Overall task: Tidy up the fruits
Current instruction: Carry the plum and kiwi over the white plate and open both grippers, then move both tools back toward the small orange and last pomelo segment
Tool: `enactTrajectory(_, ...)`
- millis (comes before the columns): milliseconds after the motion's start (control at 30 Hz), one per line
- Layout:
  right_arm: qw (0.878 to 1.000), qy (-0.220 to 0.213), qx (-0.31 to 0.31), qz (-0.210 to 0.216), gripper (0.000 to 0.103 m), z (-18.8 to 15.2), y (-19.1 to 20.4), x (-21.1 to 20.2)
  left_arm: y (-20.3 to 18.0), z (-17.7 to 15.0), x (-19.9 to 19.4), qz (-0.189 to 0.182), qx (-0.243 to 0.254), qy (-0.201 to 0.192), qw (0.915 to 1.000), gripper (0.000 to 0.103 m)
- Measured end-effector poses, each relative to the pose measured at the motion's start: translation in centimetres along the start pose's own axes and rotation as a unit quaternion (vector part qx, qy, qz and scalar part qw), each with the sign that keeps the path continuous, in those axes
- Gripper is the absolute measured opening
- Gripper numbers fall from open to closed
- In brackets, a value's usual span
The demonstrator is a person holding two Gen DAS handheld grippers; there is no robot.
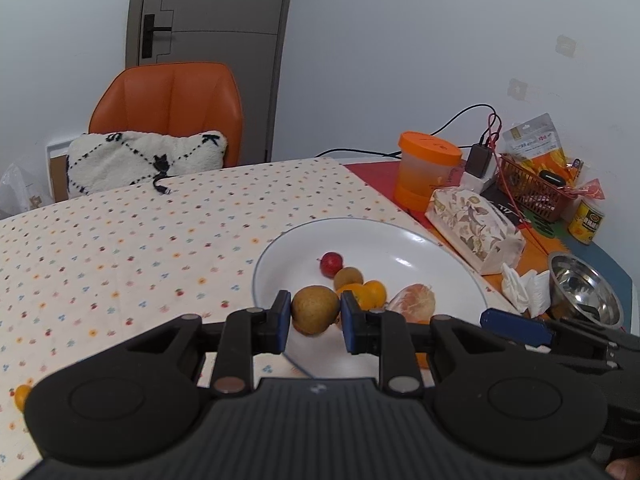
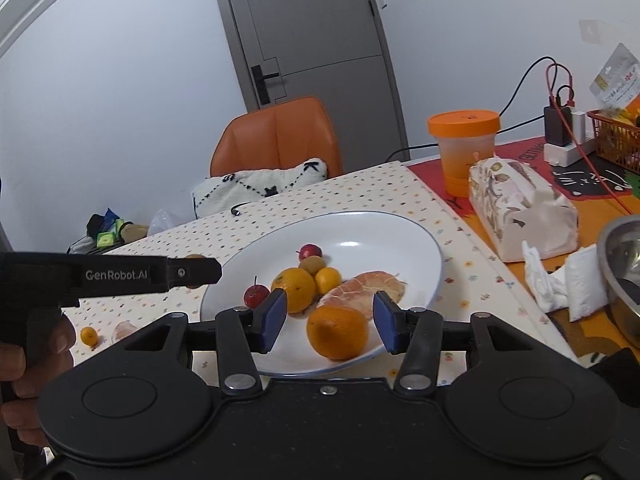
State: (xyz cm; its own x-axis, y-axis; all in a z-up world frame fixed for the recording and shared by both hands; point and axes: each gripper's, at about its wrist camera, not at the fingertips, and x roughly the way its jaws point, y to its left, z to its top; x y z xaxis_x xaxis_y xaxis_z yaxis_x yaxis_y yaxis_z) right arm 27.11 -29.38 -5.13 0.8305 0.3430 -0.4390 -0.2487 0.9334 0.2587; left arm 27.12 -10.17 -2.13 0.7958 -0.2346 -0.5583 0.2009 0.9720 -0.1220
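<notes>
A home dining corner — patterned tablecloth point(image 1: 140, 232), orange chair point(image 1: 172, 100) with cushion point(image 1: 140, 158), tissue pack point(image 1: 472, 228), grey door point(image 1: 212, 8).

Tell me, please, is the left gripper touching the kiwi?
Touching: the left wrist view shows the left gripper with both blue pads pressed against the kiwi, no gap either side.

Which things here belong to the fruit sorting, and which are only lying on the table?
Job: plate, kiwi in left gripper, orange between open right gripper, loose small orange.
Lying about: tissue pack, orange cup, steel bowl.

Plate point(image 2: 404, 236) far half bare; tissue box point(image 2: 520, 208) flanks right.
</notes>
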Motion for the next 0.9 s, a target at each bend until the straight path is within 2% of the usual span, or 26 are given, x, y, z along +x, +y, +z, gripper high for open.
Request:
enactTrajectory(133,1.000,0.001,0.002,-0.002,0.049,-0.1,-0.1,-0.1,-0.4,0.1,-0.4,0.000,0.006,-0.011,0.9999,0.029)
enactTrajectory(267,1.000,0.004,0.001,-0.001,0.050,-0.3,0.1,-0.1,0.1,0.0,-0.8,0.008,0.000,-0.005,1.0000,0.034)
enactTrajectory(433,1.000,0.003,-0.001,0.002,0.057,-0.5,0.7,-0.2,1.5,-0.2,-2.0,0.031,-0.006,-0.011,0.9994,0.057)
enactTrajectory(533,1.000,0.004,-0.004,0.005,0.057,-0.5,1.2,-0.3,2.2,-0.4,-2.8,0.047,-0.008,-0.019,0.9987,0.071)
enactTrajectory(633,1.000,0.004,-0.007,0.006,0.061,-0.6,1.6,-0.4,2.9,-0.6,-3.7,0.048,-0.012,-0.032,0.9983,0.082)
enactTrajectory(800,1.000,0.006,-0.011,0.006,0.071,-0.7,2.2,-0.5,3.7,-1.1,-4.8,0.056,-0.012,-0.043,0.9974,0.086)
enactTrajectory(900,1.000,0.006,-0.012,0.007,0.083,-0.8,2.8,-0.7,4.2,-1.4,-5.2,0.061,-0.014,-0.041,0.9972,0.087)
